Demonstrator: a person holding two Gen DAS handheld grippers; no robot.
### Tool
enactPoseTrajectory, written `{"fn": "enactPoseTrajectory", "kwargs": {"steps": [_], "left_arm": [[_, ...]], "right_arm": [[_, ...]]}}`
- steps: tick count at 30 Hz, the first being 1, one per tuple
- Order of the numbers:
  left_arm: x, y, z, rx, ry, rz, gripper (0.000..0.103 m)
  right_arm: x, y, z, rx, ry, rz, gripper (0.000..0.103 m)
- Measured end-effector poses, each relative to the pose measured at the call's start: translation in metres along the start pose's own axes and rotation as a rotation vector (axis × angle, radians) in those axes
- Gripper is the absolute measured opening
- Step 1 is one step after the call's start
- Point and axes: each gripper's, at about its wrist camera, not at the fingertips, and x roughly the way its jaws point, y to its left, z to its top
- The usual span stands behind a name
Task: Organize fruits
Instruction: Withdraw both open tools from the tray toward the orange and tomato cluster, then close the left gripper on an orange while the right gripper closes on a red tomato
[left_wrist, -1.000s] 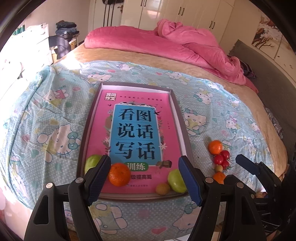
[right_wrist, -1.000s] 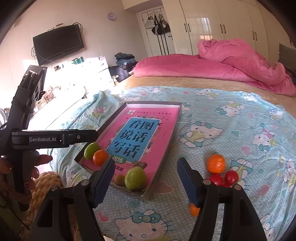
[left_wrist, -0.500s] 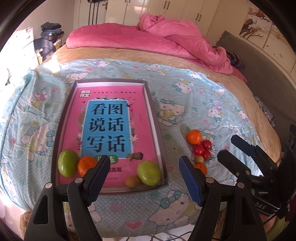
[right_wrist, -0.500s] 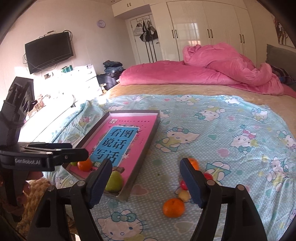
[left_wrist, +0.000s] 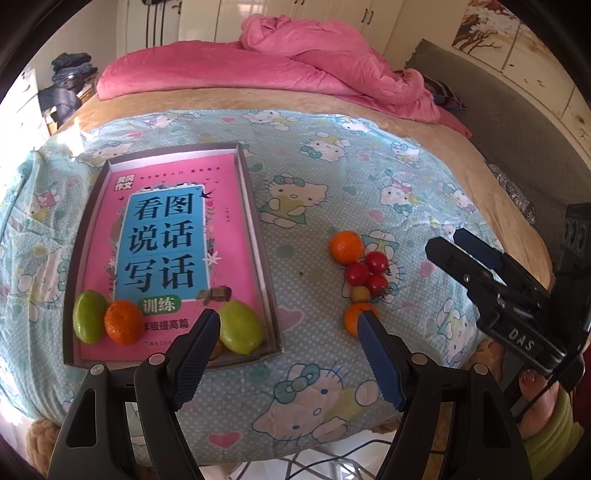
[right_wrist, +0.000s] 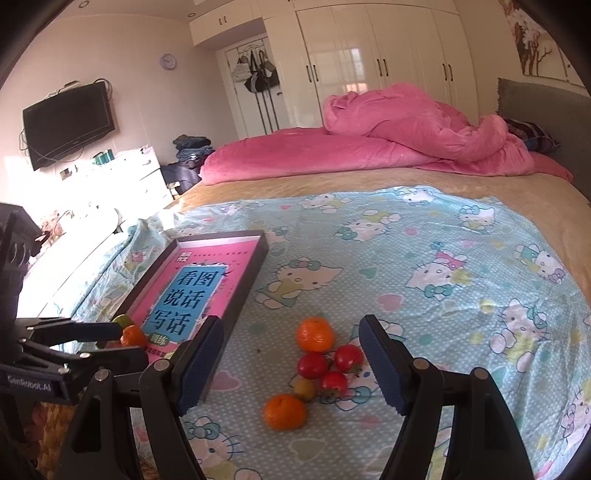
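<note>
A: How is each claw seen?

B: The left claw (left_wrist: 284, 325) is held wide with nothing between its blue pads; bare sheet is framed in the gap, with the tray's near right corner at one pad and an orange at the other. The right claw (right_wrist: 291, 332) is likewise spread wide and empty, above the loose fruit.

A: Where is the fruit found?

B: A loose cluster is laid on the patterned sheet (right_wrist: 424, 258): a far orange (right_wrist: 315, 333), three cherry tomatoes (right_wrist: 334, 365) touching one another, a small yellowish fruit (right_wrist: 304, 387), and a near orange (right_wrist: 284, 411). In the tray (left_wrist: 271, 295), along its near edge, a green fruit (left_wrist: 88, 319) and an orange (left_wrist: 123, 322) are set together at the left, and another green fruit (left_wrist: 240, 326) at the right, all on a pink book (left_wrist: 166, 236).

A: What room is left?

B: A clear strip of sheet is kept between the tray's right wall and the cluster. To the right of the cluster, open sheet is seen out to the bed's (left_wrist: 461, 155) edge.
</note>
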Motion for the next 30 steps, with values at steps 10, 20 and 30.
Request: {"fn": "enactPoseTrajectory", "kwargs": {"steps": [10, 20, 30], "left_arm": [[0.016, -0.022, -0.007, 0.039, 0.048, -0.023, 0.078], [0.043, -0.046, -0.014, 0.077, 0.113, -0.052, 0.078], [0.069, -0.057, -0.021, 0.103, 0.159, -0.056, 0.078]], "right_arm": [[0.006, -0.033, -0.006, 0.052, 0.039, -0.055, 0.075], [0.027, -0.048, -0.021, 0.063, 0.132, -0.035, 0.075], [0.06, -0.044, -0.045, 0.021, 0.267, 0.01, 0.06]]}}
